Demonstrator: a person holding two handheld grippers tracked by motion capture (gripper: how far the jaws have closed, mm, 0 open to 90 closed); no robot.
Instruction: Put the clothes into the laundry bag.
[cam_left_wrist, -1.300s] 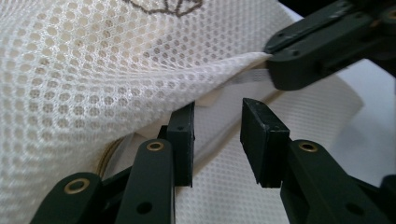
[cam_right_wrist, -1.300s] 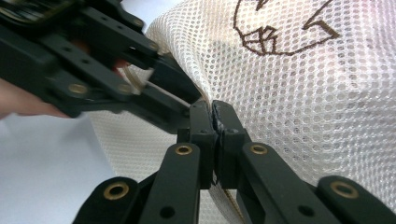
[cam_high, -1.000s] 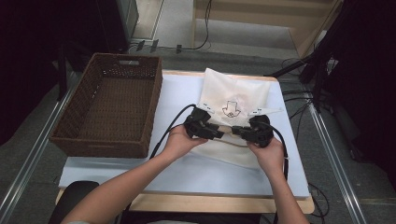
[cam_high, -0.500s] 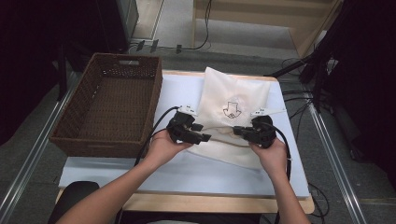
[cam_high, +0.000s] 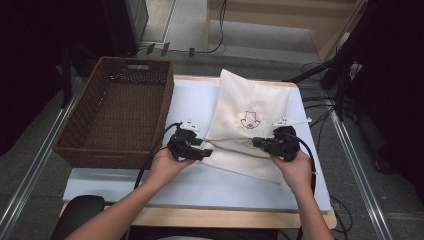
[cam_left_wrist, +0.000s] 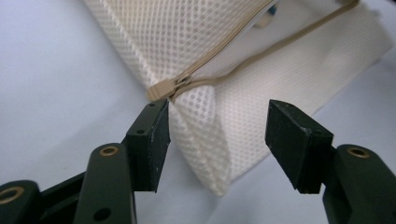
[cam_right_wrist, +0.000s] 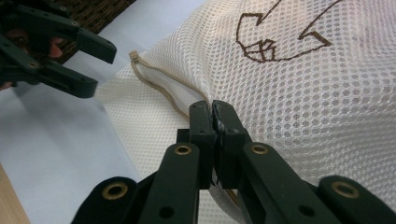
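Observation:
A white mesh bag (cam_high: 250, 107) with a brown drawn emblem lies on the pale table cover. Its tan zipper (cam_high: 230, 142) runs across between my two grippers, and its two sides part behind the slider (cam_left_wrist: 163, 88). My left gripper (cam_high: 207, 152) is at the bag's left edge. Its jaws have just been opening and stand apart around the bag's corner (cam_left_wrist: 219, 154) without pressing it. My right gripper (cam_right_wrist: 213, 112) is shut on the mesh (cam_right_wrist: 303, 102) beside the zipper (cam_right_wrist: 159, 88). The left gripper (cam_right_wrist: 103, 70) appears open in the right gripper view too.
A dark brown wicker basket (cam_high: 132, 62) stands on the table's left side, close to my left hand. The wooden table edge (cam_high: 225, 217) runs along the front. Cables trail off the right side.
My left gripper has slid left away from the right one, along the zipper to the bag's left edge, and its jaws have come apart. The right gripper has stayed put.

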